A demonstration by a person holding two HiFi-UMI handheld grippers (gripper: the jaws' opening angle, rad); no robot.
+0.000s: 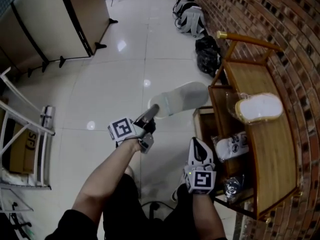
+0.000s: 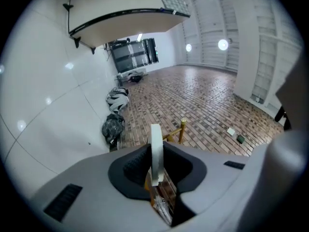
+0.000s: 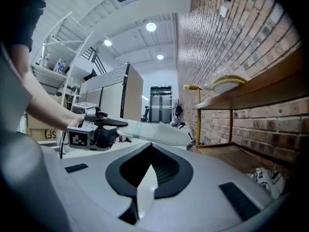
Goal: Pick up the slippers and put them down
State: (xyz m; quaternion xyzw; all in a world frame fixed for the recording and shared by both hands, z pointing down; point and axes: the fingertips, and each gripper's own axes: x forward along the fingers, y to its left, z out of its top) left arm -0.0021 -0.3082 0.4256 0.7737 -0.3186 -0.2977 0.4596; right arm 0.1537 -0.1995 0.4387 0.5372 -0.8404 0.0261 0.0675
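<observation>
A pale grey slipper (image 1: 181,98) hangs level in the air over the white tiled floor, to the left of a wooden shelf unit (image 1: 272,154). My left gripper (image 1: 149,115) is shut on its heel end. In the left gripper view the slipper (image 2: 155,151) shows edge-on as a thin white band between the pads. The right gripper view shows that slipper (image 3: 157,133) held out towards the shelf. My right gripper (image 1: 198,145) is low beside the shelf's front. Its jaws meet at the tips and no slipper is in them (image 3: 147,178).
A bagged pair of white slippers (image 1: 260,108) lies on the shelf top, and a white packet (image 1: 232,145) on the lower board. Black bags (image 1: 207,54) and a backpack (image 1: 190,16) line the brick wall. A metal rack (image 1: 25,134) stands at the left.
</observation>
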